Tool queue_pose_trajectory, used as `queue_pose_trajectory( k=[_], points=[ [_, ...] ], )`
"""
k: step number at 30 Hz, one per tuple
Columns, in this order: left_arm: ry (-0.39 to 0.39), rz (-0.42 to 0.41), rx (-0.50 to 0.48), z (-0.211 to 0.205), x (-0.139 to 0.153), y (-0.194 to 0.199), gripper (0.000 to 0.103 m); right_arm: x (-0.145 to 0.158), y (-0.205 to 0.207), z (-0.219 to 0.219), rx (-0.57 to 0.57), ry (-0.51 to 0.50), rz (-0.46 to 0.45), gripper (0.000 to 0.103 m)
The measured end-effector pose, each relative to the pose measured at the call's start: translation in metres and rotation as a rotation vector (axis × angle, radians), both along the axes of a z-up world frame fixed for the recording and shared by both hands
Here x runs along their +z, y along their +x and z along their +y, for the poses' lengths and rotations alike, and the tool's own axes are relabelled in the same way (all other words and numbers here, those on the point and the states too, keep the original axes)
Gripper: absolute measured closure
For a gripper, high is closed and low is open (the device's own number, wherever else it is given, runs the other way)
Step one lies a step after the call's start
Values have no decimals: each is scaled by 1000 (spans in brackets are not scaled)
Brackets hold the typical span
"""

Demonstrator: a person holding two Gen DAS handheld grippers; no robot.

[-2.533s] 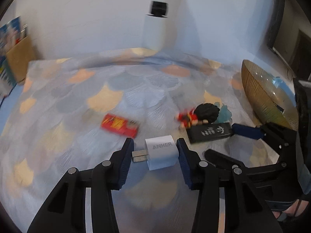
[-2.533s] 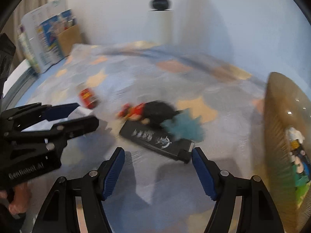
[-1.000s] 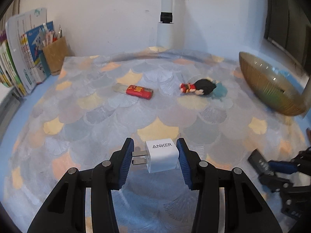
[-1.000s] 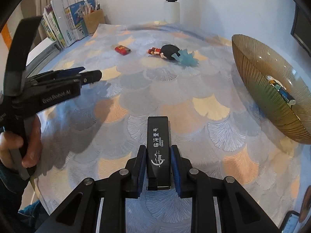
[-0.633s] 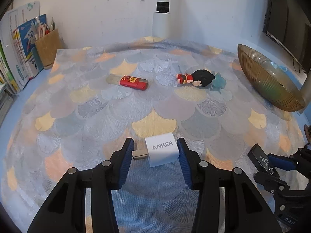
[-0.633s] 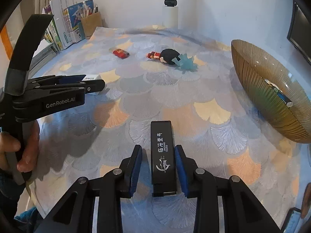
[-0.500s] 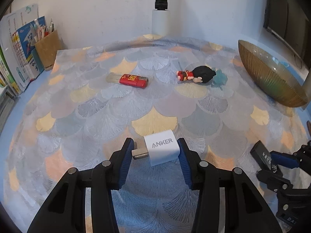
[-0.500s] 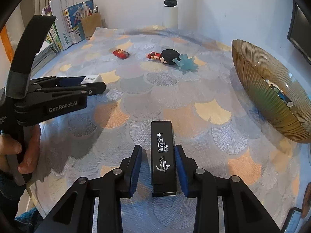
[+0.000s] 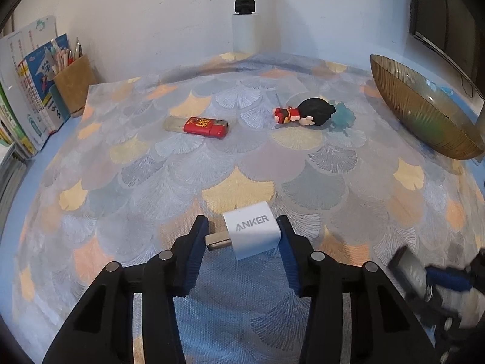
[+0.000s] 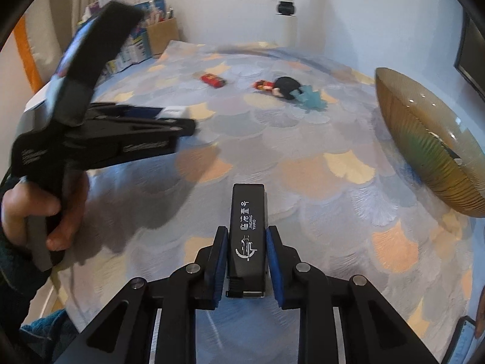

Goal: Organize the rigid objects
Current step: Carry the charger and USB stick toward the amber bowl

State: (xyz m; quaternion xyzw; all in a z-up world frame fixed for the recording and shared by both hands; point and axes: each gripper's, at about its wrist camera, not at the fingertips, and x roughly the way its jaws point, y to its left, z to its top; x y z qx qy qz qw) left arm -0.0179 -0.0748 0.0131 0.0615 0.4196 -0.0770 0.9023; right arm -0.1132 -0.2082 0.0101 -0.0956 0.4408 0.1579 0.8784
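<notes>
Between our left gripper's (image 9: 241, 236) pads we are holding a white ANKER charger (image 9: 252, 230), prongs touching the left pad. Our right gripper (image 10: 246, 247) is clamping a black lighter (image 10: 247, 233) above the patterned cloth (image 9: 151, 182). Farther off are lying a red lighter (image 9: 205, 126) and a figurine (image 9: 309, 112). Whatever is sitting in the amber bowl (image 10: 424, 145) is mostly hidden.

1. Left gripper (image 9: 241, 239): blue pads bear on the white charger (image 9: 251, 233), prongs against the left pad.
2. Right gripper (image 10: 246, 261): pads clamp the black box (image 10: 247, 236), right of the charger.
3. Left hand (image 10: 45, 212) wraps the handle.
</notes>
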Motion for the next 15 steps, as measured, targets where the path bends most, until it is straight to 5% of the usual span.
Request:
queue_pose_trajectory(
  k=[11,12,14,15],
  points=[
    [-4,-38,-50,-19,14,-4,61,12,-12,-8,-27,70,-4,79],
    [-5,-50,-63,-24,19,-5,64,15,-10,-14,-39,82,-4,79],
    [-9,-60,-95,-37,28,-4,88,22,-7,-31,-77,87,-19,79],
    [-17,-59,-103,-42,33,-2,88,26,-7,-38,-97,90,-27,79]
  ],
)
